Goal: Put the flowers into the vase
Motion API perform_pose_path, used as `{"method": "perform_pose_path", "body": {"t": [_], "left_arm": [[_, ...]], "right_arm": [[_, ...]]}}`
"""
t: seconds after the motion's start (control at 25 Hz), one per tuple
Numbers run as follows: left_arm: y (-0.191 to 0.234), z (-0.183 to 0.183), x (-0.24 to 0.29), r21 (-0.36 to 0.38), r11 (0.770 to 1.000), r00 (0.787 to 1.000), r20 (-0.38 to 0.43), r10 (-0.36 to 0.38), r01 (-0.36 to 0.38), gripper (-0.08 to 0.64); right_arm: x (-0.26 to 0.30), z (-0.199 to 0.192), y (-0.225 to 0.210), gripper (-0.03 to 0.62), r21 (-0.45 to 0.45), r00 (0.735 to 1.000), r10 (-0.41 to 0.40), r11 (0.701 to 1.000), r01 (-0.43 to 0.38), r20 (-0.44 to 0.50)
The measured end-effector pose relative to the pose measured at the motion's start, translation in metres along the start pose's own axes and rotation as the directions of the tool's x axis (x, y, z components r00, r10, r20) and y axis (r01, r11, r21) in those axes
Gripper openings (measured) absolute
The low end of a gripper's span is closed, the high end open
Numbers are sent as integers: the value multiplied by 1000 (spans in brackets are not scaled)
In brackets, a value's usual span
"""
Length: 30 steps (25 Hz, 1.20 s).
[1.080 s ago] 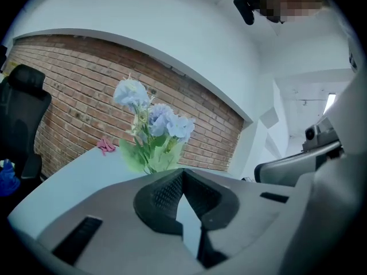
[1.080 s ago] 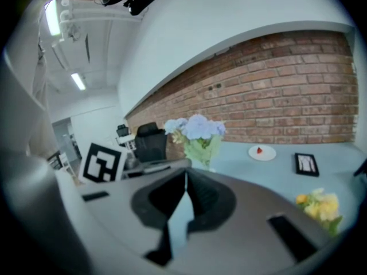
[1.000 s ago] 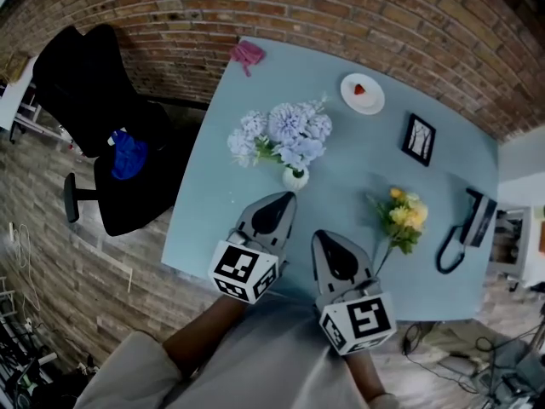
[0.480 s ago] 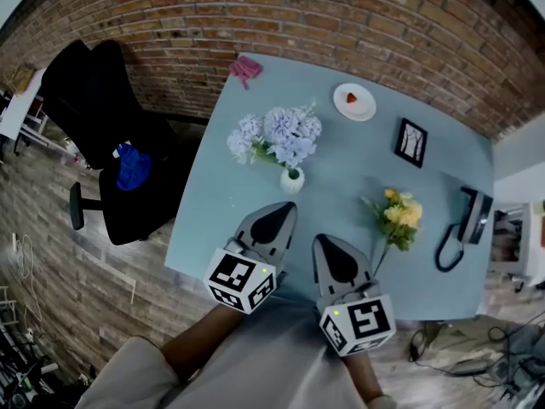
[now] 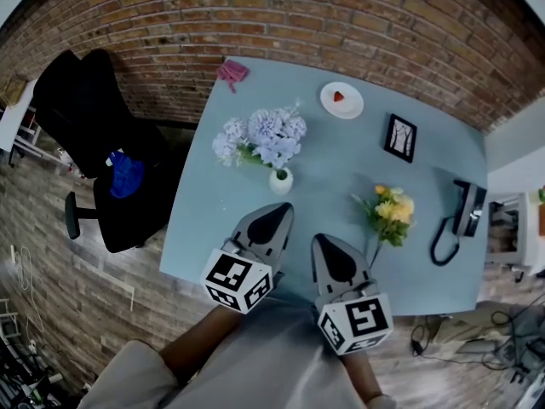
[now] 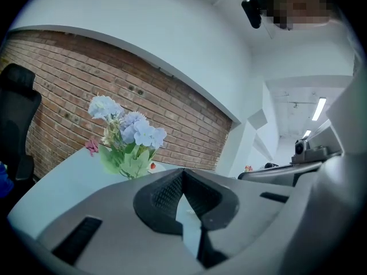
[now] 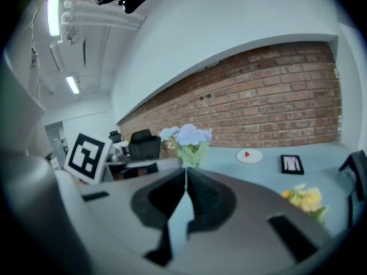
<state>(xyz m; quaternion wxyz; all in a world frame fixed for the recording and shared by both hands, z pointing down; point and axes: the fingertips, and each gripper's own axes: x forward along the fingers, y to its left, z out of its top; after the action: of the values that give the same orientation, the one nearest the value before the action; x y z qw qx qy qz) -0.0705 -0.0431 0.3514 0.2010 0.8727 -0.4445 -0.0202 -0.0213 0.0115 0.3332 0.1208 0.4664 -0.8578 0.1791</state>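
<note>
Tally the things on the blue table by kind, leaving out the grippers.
Flower bunches: 2 (blue, yellow)
Vase: 1
Plate: 1
Red item on plate: 1
Picture frame: 1
Telephone: 1
Pink item: 1
Total: 8

Rough brick wall; smooth matt table; wood-plank floor.

Head view overhead; gripper views share blue flowers.

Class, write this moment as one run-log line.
left tongs: shut, empty | right tongs: shut, empty | yellow flower bunch: lying on pale blue table | small white vase: holds blue flowers
</note>
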Motion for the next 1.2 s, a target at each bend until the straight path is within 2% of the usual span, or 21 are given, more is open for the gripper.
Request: {"method": "perform_pose_path", "body": {"t": [0.24,0.52,1.04,1.2], "left_arm": [[6,-12,7,-16,1000,999,-31,13,-13,12],[-8,-33,30,-9,999,992,-111,-52,52,12],[-33,-55,47,-33,991,975,-178,-134,130,12],[-42,-59,50,-9,988,970,-190,-154,156,12]], "right_arm": [[-4,-13,-15,23,35,999,-37,999,38,-19],[-19,-29,-53,23,111,990,-129,985,135,-53],[-62,-77,-101,25,195,952,-254,938,286,-174],[-69,-89,-113,25,211,941,-270,926,312,-206]]}}
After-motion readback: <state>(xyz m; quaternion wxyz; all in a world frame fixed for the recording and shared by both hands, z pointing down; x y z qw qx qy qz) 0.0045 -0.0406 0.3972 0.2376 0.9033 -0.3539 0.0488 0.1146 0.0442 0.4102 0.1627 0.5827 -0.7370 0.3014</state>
